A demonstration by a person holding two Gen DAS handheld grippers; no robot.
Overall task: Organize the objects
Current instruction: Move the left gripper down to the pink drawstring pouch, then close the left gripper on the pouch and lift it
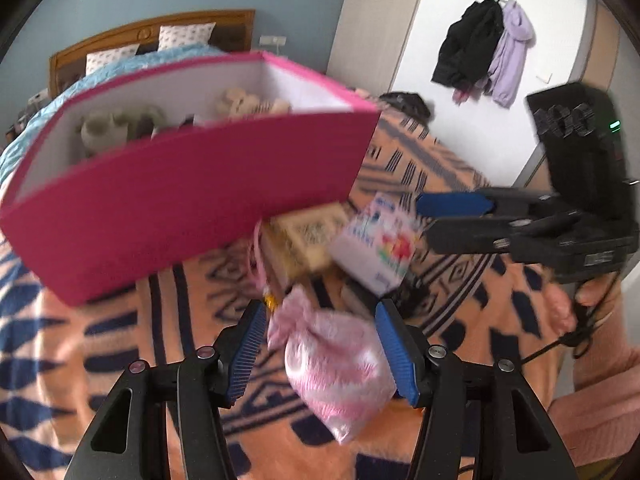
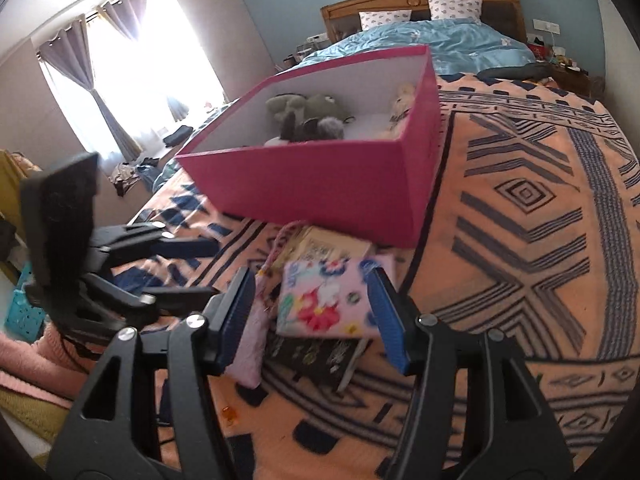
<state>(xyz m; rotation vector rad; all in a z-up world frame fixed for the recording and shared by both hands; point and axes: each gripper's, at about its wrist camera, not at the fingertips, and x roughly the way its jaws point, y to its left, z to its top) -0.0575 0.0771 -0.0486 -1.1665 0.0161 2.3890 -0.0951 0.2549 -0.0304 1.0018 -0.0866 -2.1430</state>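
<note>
Since both grippers hang over the pile in front of the box, these lines read as a reach and not yet a grasp.

Left gripper (image 1: 320, 344): fingers spread, the pink pouch (image 1: 336, 364) between the blue pads (image 1: 245, 350), which do not seem to press it; blur leaves contact unsure.

Right gripper (image 2: 310, 316): fingers spread on either side of the picture book (image 2: 324, 304); from the left wrist view its pads stand above the book, apart from it.

Why so placed: each hand appears to line up on its own item, probably so two things can go into the box at once.

Pink box (image 2: 316, 188): open, white inside, at twelve o'clock from the pile on the patterned blanket (image 2: 520, 240); near enough for a short carry.

Already in the box: a grey-green plush (image 2: 306, 106), a darker furry toy (image 2: 316, 128) and a cream plush (image 2: 400, 112) at its three o'clock.

Pouch, looks: glossy pink-and-white fabric, gathered at the neck, soft and plump; likely to squash under the pads.

Book, looks: flat, pale pink cover with bright flowers, lying on a dark book (image 2: 316, 354); a tan box (image 2: 320, 246) sits at its twelve o'clock, just beside the pink box.

Risk: thin book edges may slip from wide pads.
</note>
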